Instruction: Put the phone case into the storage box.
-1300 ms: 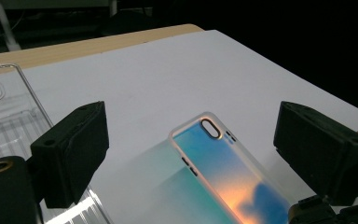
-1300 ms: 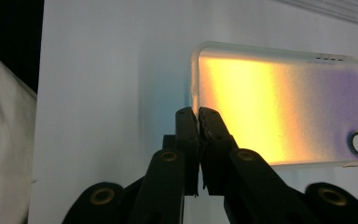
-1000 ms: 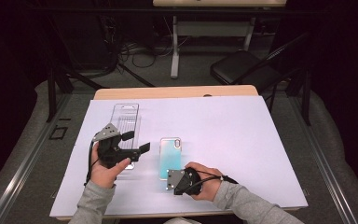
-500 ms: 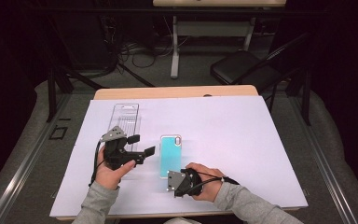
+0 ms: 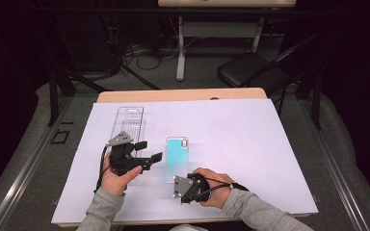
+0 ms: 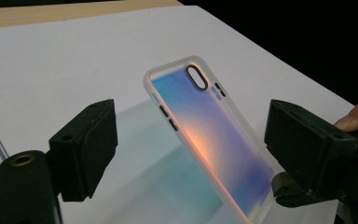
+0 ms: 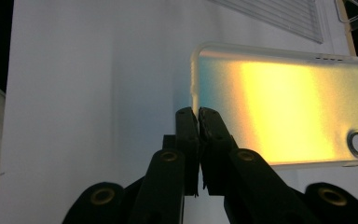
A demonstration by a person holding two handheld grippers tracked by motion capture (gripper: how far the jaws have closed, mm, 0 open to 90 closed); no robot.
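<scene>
Phone case [image 5: 176, 156] tilted above the white desk [image 5: 270, 159], near end pinched in the pressed-together jaws of the right gripper [image 7: 198, 113], that clamped edge hidden behind the jaw tips. Left gripper [image 6: 191, 154] alongside, jaws spread and just closing slightly, case between them in its own view, untouched. Lower corner of case cut off there. Clear plastic tray [image 5: 129, 122] beyond, contents hard to make out.
</scene>
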